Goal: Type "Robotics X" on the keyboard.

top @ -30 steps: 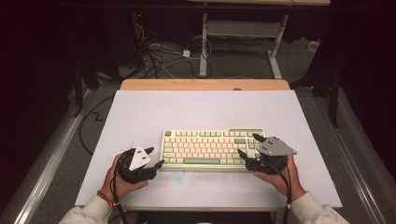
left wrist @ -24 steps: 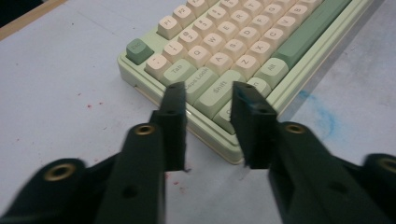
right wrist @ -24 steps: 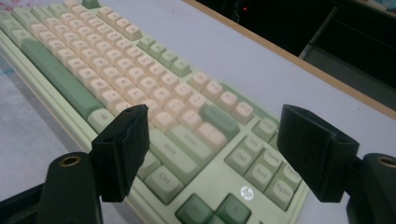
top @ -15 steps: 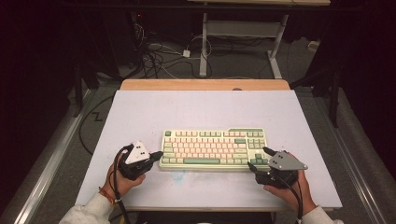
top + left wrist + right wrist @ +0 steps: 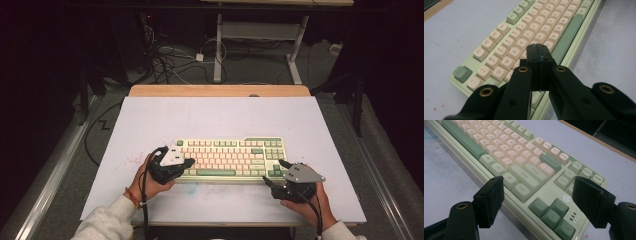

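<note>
A pale green keyboard (image 5: 230,157) with cream and green keys lies on the light blue table top (image 5: 150,120), near its front edge. My left gripper (image 5: 190,162) hovers over the keyboard's left end, and its jaws are shut with nothing between them. In the left gripper view the closed tips (image 5: 539,48) sit just above the letter keys (image 5: 506,37). My right gripper (image 5: 274,172) is at the keyboard's front right corner. Its jaws stand wide open (image 5: 538,181), framing the shift, control and arrow keys (image 5: 524,157) without touching them.
A wooden strip (image 5: 220,90) runs along the table's far edge. Behind it, cables (image 5: 170,60) lie on the floor beside a white desk frame (image 5: 217,45). Bare table top lies to the left, right and behind the keyboard.
My left hand has moved right, from beside the keyboard to over its left keys. My right hand drew back toward the front edge early on, then stayed put.
</note>
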Tool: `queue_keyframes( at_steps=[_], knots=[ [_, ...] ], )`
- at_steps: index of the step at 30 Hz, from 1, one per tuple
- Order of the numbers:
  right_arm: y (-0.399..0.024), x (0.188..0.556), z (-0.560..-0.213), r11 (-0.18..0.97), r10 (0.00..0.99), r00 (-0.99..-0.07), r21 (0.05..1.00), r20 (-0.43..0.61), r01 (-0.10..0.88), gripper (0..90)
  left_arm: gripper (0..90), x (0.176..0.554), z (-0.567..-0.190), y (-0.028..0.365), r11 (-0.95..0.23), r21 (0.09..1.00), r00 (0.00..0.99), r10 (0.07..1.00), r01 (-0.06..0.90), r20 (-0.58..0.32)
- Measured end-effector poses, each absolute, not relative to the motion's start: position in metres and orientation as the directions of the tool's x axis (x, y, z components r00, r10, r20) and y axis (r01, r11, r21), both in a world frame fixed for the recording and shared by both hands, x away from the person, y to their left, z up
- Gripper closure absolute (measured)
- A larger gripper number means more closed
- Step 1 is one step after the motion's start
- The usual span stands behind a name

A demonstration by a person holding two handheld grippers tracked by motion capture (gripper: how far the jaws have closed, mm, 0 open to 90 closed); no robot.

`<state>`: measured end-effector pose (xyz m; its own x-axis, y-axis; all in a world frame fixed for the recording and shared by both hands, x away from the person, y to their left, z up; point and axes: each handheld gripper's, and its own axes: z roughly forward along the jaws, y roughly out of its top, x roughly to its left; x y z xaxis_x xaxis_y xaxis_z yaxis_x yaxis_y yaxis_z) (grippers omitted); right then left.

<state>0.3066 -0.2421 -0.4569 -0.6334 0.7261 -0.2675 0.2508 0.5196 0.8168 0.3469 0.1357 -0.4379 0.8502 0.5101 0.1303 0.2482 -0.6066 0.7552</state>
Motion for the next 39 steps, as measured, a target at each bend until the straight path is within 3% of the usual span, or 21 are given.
queue_keyframes(
  at_steps=[13, 39],
  knots=[
    [-0.242, 0.307, -0.457, 0.536, 0.72, -0.632, 0.808, -0.288, 0.243, 26.3, 87.5, 0.364, -0.441, 0.107, -0.67, 0.705, 0.884, 0.448, 0.233, 0.133],
    [-0.238, 0.306, -0.46, 0.56, 0.699, -0.65, 0.793, -0.296, 0.241, 26.7, 87.3, 0.372, -0.456, 0.095, -0.735, 0.629, 0.885, 0.438, 0.253, 0.156]
  ],
)
